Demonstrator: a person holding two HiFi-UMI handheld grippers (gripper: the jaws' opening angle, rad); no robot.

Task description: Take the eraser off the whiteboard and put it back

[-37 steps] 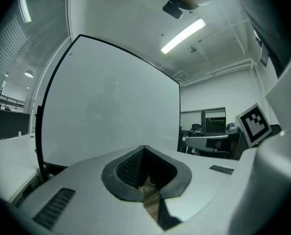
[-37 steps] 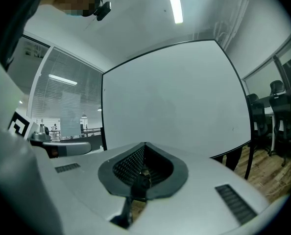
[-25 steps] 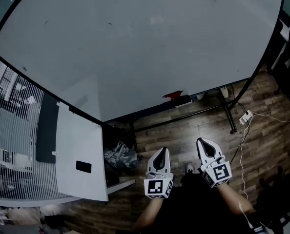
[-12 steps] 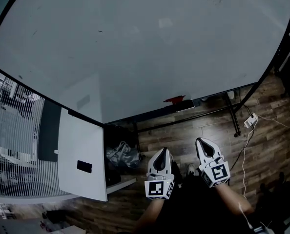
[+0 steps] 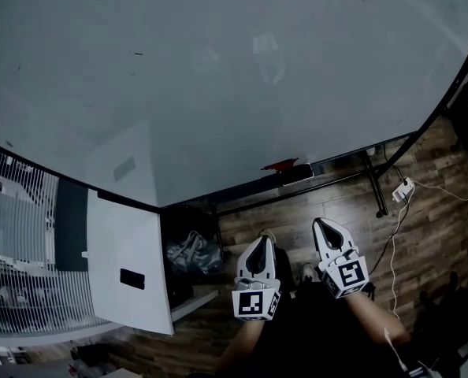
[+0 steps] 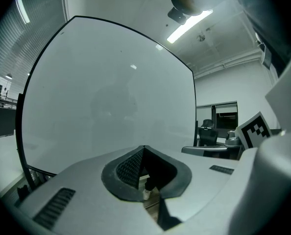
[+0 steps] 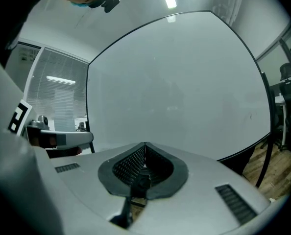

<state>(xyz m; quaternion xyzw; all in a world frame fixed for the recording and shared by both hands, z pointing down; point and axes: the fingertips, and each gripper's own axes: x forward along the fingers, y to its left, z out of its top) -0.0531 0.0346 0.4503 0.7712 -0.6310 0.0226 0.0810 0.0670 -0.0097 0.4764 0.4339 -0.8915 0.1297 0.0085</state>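
Note:
A big whiteboard (image 5: 218, 77) on a black stand fills the head view. On its bottom tray lie a small red thing (image 5: 280, 164) and a dark block (image 5: 297, 172) beside it, probably the eraser. My left gripper (image 5: 260, 245) and right gripper (image 5: 325, 229) hang side by side low in the head view, well short of the tray. Both are shut with nothing between the jaws. In the left gripper view the left gripper (image 6: 144, 150) faces the whiteboard (image 6: 106, 97). From the right gripper view, the right gripper (image 7: 145, 146) points at the same whiteboard (image 7: 180, 87).
A white cabinet (image 5: 128, 266) stands at the left with a grey bag (image 5: 191, 252) beside it. Cables and a power strip (image 5: 399, 189) lie on the wooden floor at the right, near the black stand leg (image 5: 373, 183). Blinds (image 5: 21, 250) line the far left.
The whiteboard has grown larger in the head view and its tray sits a little nearer to both grippers. The grippers have stayed shut and side by side.

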